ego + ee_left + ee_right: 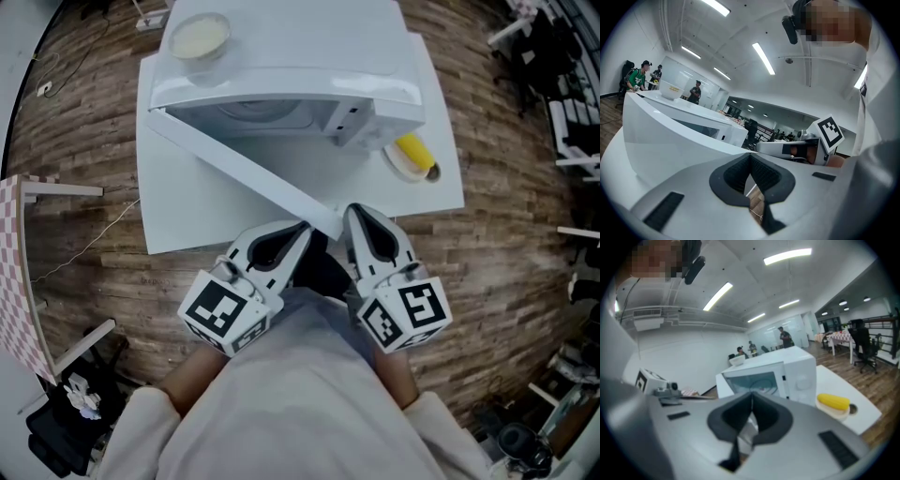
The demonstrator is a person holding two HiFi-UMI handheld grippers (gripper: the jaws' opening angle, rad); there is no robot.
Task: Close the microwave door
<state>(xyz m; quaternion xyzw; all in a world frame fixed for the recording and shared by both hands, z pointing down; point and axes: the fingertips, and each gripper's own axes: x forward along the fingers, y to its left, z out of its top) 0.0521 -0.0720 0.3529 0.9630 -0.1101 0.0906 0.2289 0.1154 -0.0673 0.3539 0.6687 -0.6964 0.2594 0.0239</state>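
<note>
The microwave point(300, 37) stood at the far edge of the white tabletop point(183, 220) with its door point(244, 169) wide open. Hinged at the left, the door slanted out across the tabletop, and its free end reached the near edge, right of the middle. A pale bowl point(199, 36) sat on top of the microwave, over its left end. By the tabletop's right edge, beside the microwave, lay a small plate point(401, 169) with a yellow cob of corn point(414, 150) on it.

Both tools were held low at the near edge, one on each side of the door's free end. The left hand-held gripper point(302, 230) had its tips just left of that end; in its own view its dark pads point(764, 173) met at the tips and nothing lay between them. The right hand-held gripper point(354, 214) had its tips just right of the door's end, its jaws likewise drawn together and empty in the right gripper view. No view showed clearly whether either tool touched the door. Plank flooring point(516, 234) surrounded the tabletop
</note>
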